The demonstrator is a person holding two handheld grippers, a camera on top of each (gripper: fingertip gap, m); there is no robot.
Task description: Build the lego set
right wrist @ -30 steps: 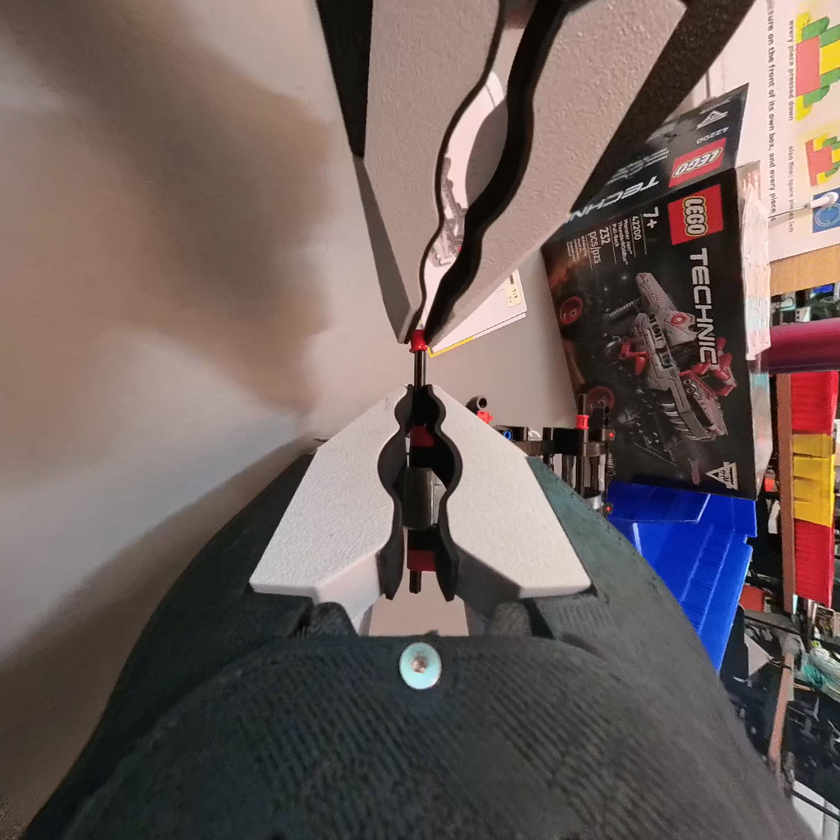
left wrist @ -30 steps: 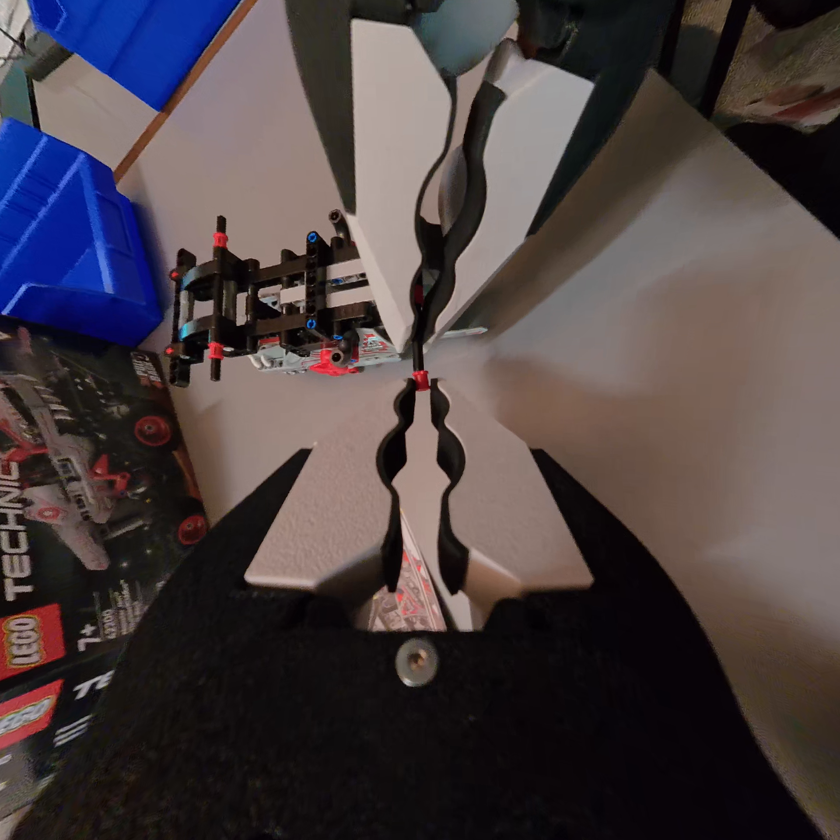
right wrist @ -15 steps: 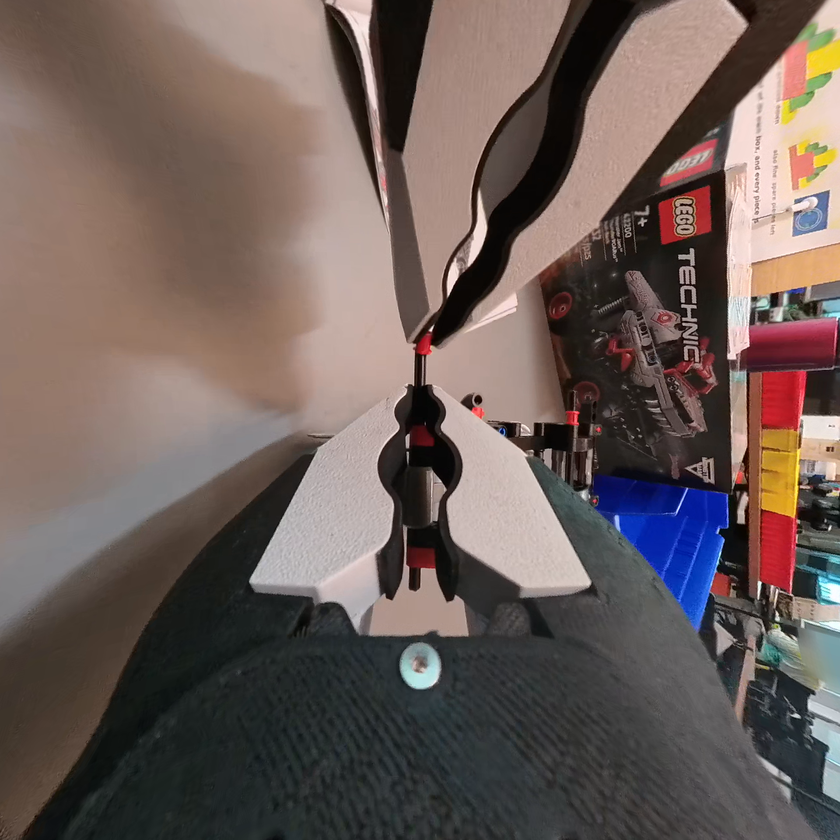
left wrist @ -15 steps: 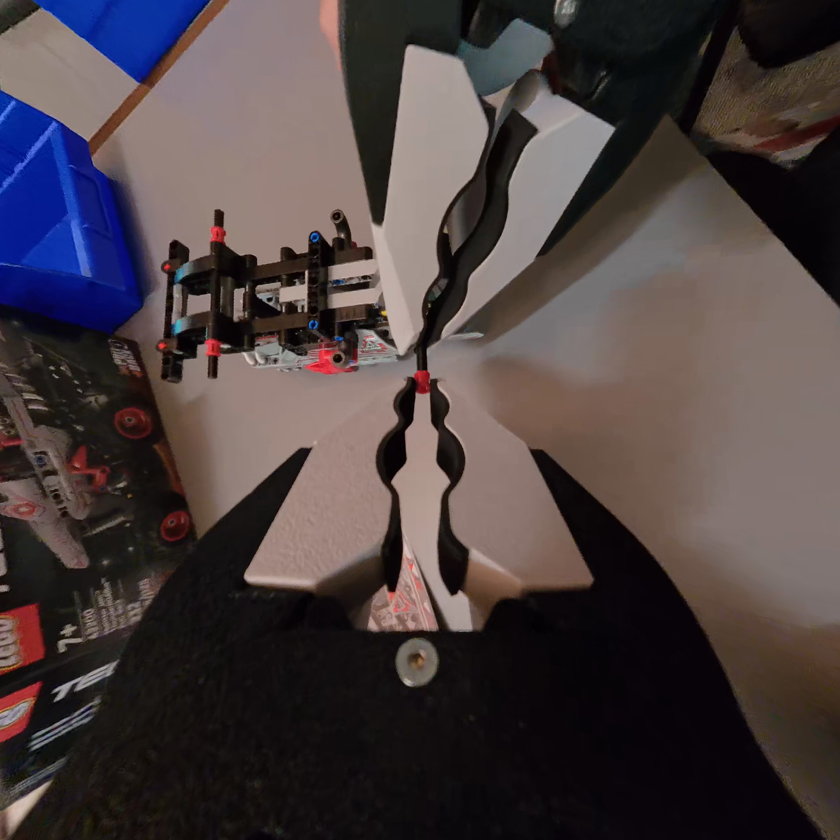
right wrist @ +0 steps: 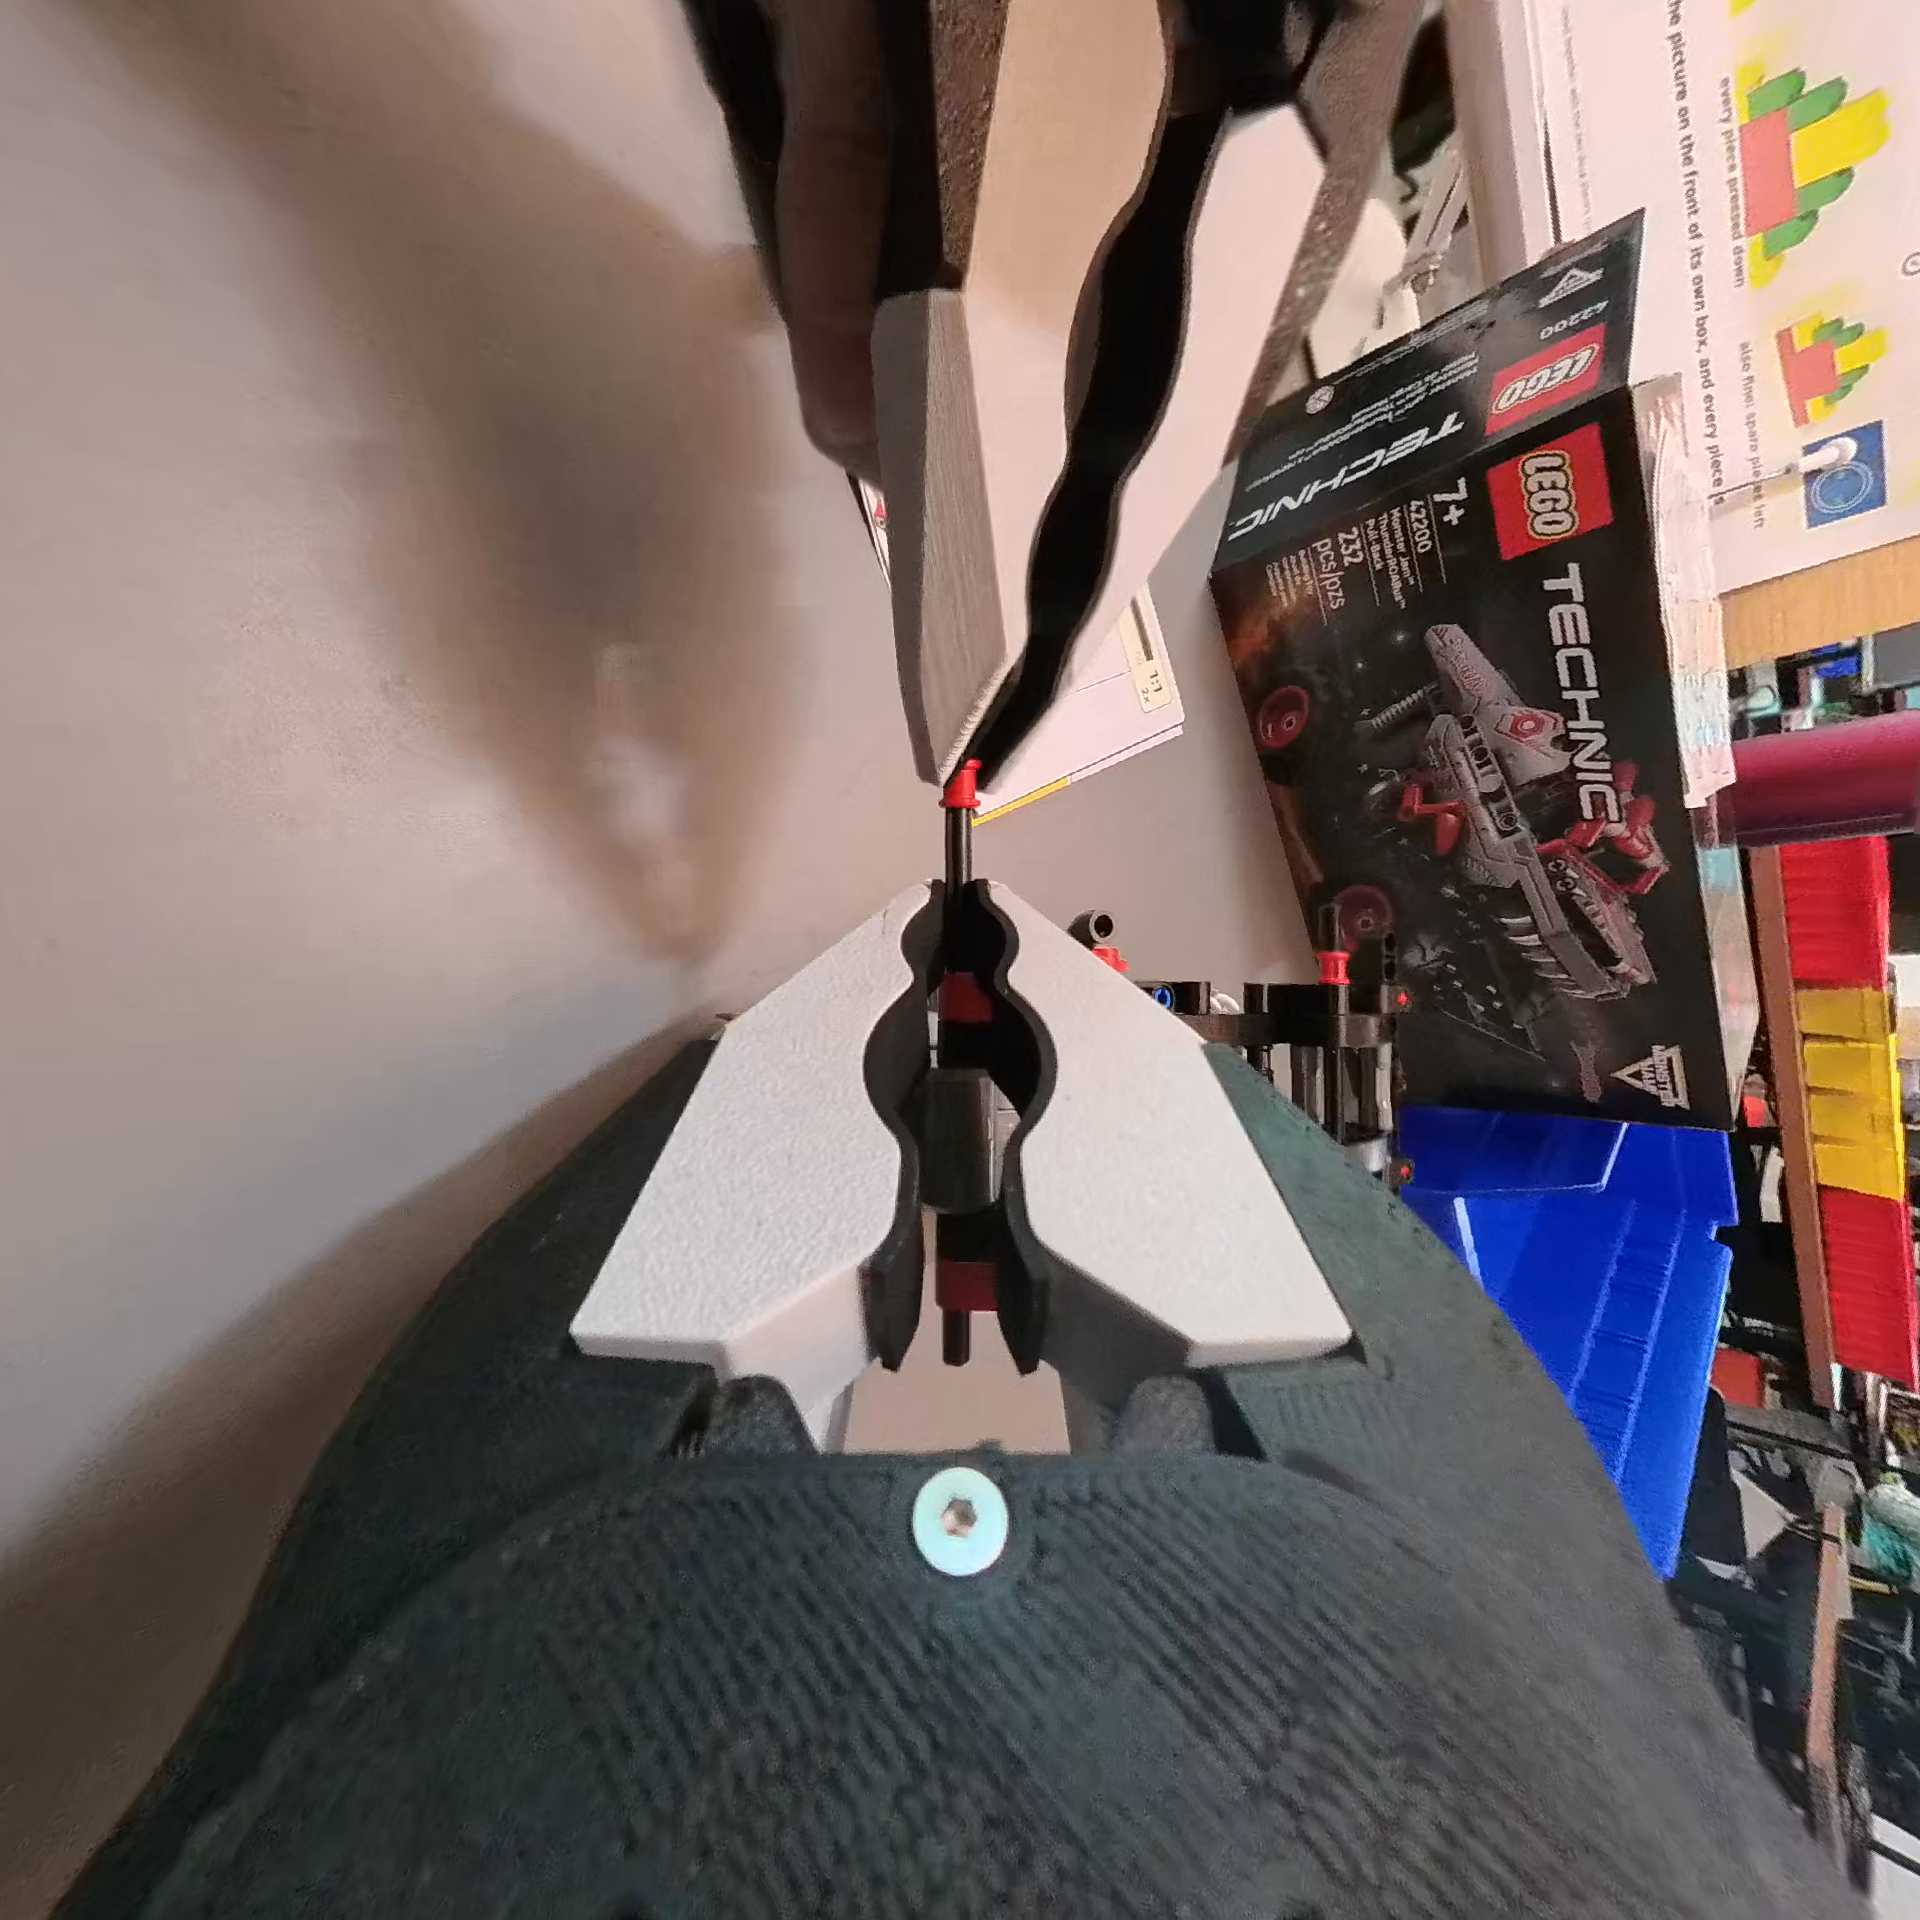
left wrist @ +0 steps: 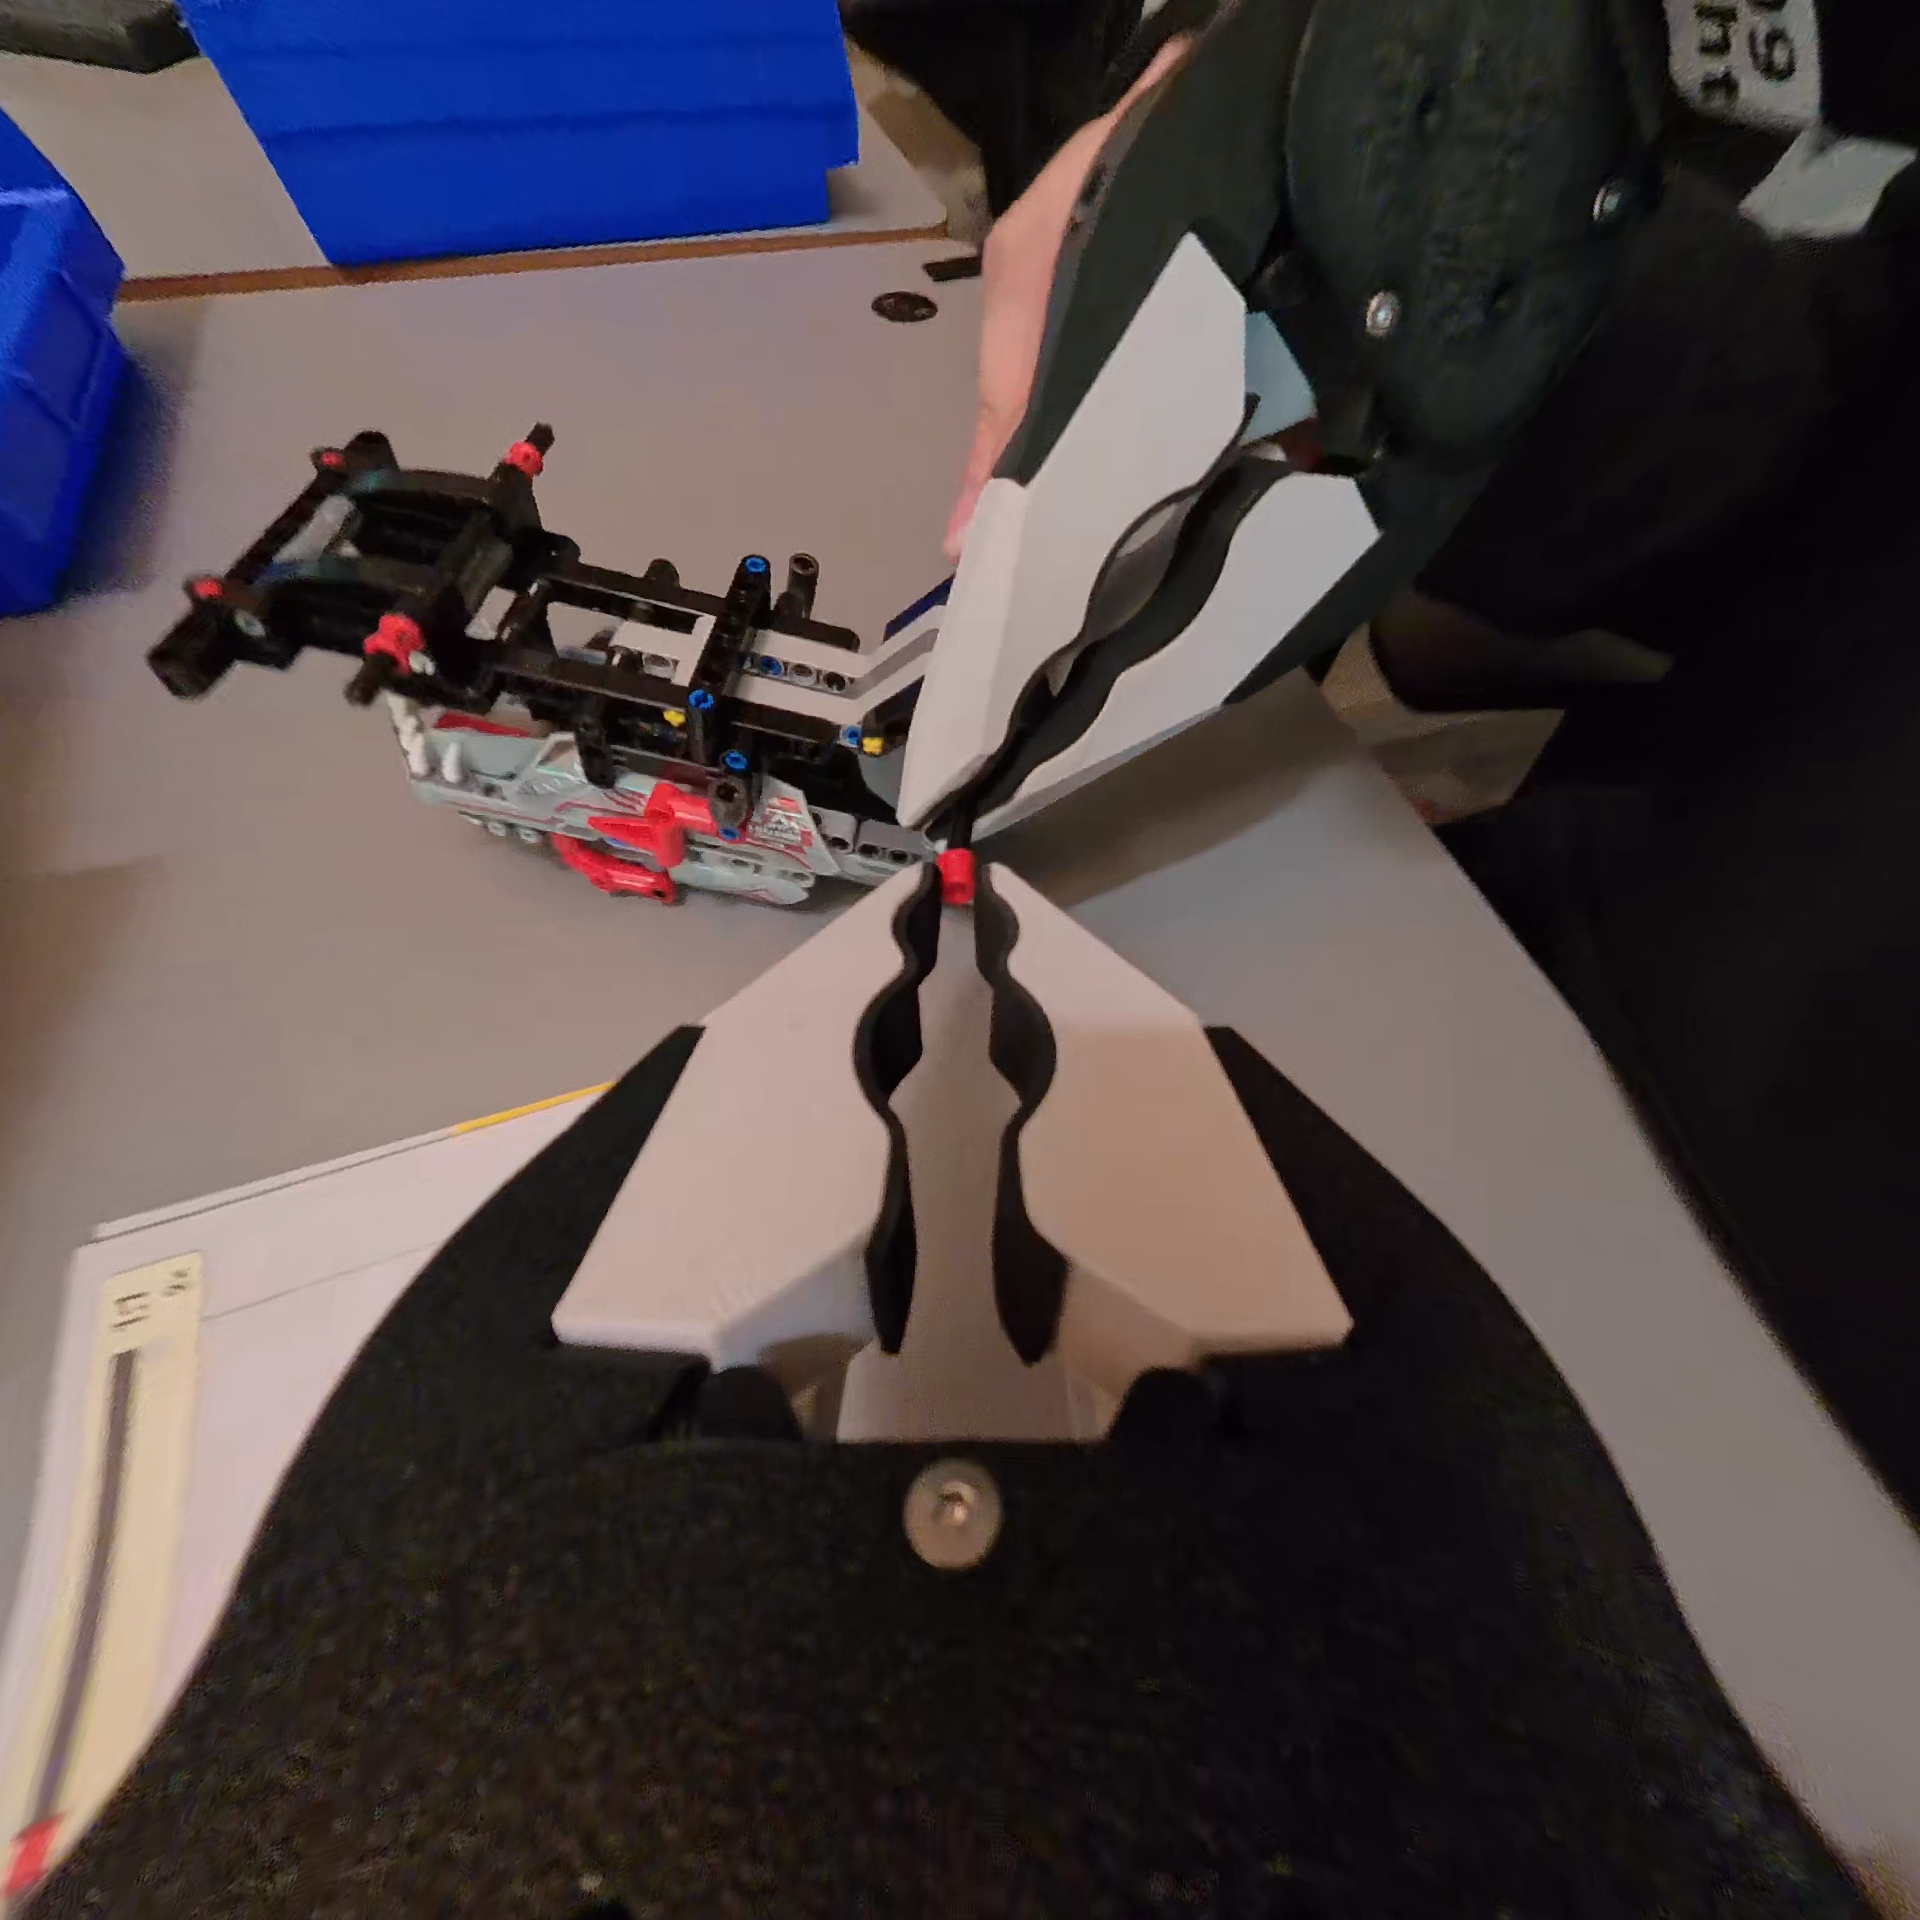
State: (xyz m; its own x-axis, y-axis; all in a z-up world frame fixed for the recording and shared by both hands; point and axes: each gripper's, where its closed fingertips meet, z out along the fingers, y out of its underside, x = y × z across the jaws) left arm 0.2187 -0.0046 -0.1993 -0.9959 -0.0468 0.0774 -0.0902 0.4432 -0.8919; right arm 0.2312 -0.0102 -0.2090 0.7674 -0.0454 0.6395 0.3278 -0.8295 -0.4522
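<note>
My left gripper [left wrist: 954,891] is shut on a small red bush [left wrist: 954,873] at its tips. My right gripper [right wrist: 961,889] is shut on a black axle [right wrist: 956,842] that carries red bushes and a dark sleeve between its pads. The two grippers meet tip to tip above the table, and the red bush [right wrist: 961,787] sits on the axle's free end. The right gripper [left wrist: 951,823] comes in from the upper right in the left wrist view. The left gripper [right wrist: 961,771] comes down from above in the right wrist view. The partly built black, grey and red model [left wrist: 582,707] lies on the grey table [left wrist: 312,987], to the left behind the tips.
Blue bins [left wrist: 520,125] stand at the table's back and left. The white instruction booklet [left wrist: 260,1299] lies near left. In the right wrist view the set's box [right wrist: 1475,748] stands behind the model [right wrist: 1299,1013], above a blue bin [right wrist: 1579,1247]. A hand [left wrist: 1003,343] holds the right gripper. Less than 4 cm separates the two grippers' tips.
Both grippers have swung round together, still joined tip to tip at the red bush and axle. The left wrist view now looks lower across the table; the box has left it and the booklet has entered.
</note>
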